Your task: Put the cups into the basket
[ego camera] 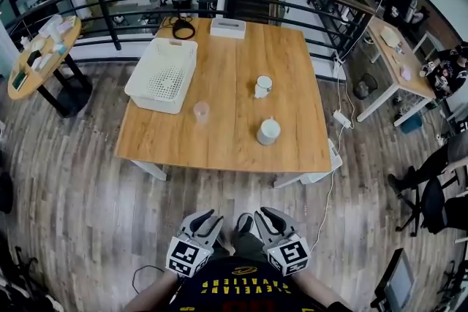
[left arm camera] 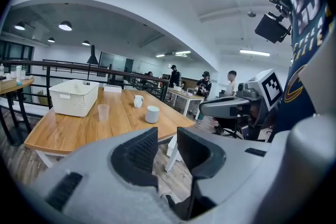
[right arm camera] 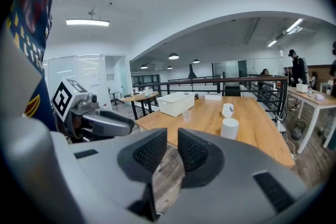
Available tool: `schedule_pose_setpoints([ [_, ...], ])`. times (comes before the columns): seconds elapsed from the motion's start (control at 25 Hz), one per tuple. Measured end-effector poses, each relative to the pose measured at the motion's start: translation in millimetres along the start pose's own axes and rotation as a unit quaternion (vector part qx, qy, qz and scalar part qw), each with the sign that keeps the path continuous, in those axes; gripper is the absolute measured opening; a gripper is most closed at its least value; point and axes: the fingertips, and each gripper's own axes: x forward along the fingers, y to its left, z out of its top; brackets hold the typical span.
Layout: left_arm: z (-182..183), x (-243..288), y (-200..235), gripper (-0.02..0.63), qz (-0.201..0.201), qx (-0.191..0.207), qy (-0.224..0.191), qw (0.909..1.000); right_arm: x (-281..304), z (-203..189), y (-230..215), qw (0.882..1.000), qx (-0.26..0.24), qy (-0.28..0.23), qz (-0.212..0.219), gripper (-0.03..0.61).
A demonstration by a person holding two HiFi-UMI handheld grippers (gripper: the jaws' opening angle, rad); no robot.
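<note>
I have both grippers held low near my body, side by side, pointing toward the wooden table (ego camera: 227, 146) ahead. The left gripper (left arm camera: 167, 134) has its jaws slightly parted with nothing between them, only floor showing through the gap. The right gripper (right arm camera: 172, 134) is the same: a narrow gap, nothing grasped.

All three cups stand on the table, well ahead of both grippers and out of their reach. The white cup (ego camera: 268, 131) is the nearest, almost straight ahead of the right gripper. The white mug (ego camera: 262, 86) stands beyond it. The clear cup (ego camera: 201, 112) is ahead of the left gripper. The white basket (ego camera: 150, 100) sits further out and to the left of the left gripper, just beyond the clear cup, with no cup in it.
</note>
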Motion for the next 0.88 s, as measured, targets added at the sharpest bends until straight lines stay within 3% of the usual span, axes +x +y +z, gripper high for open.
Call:
schedule_pose_setpoints([
  [0.16, 3.4, 14.8, 17.3, 0.104, 0.003, 0.005, 0.009, 0.9999, 25.9, -0.5, -19.1, 1.0, 0.006, 0.002, -0.004, 0.063],
  [0.4, 21.6, 39.2, 70.5, 0.104, 0.05, 0.013, 0.014, 0.9986, 81.0, 18.8, -53.4, 1.0, 0.008, -0.005, 0.019, 0.063],
  [0.68, 72.7, 97.8, 113.8, 0.103, 0.073, 0.006, 0.015, 0.9972, 132.8, 62.9, -105.5, 0.999, -0.005, -0.018, 0.05, 0.063],
  [0.88, 94.1, 122.8, 143.9, 0.104, 0.108, 0.003, 0.014, 0.9941, 150.8, 68.5, -133.4, 0.998, 0.0, -0.007, 0.064, 0.063],
])
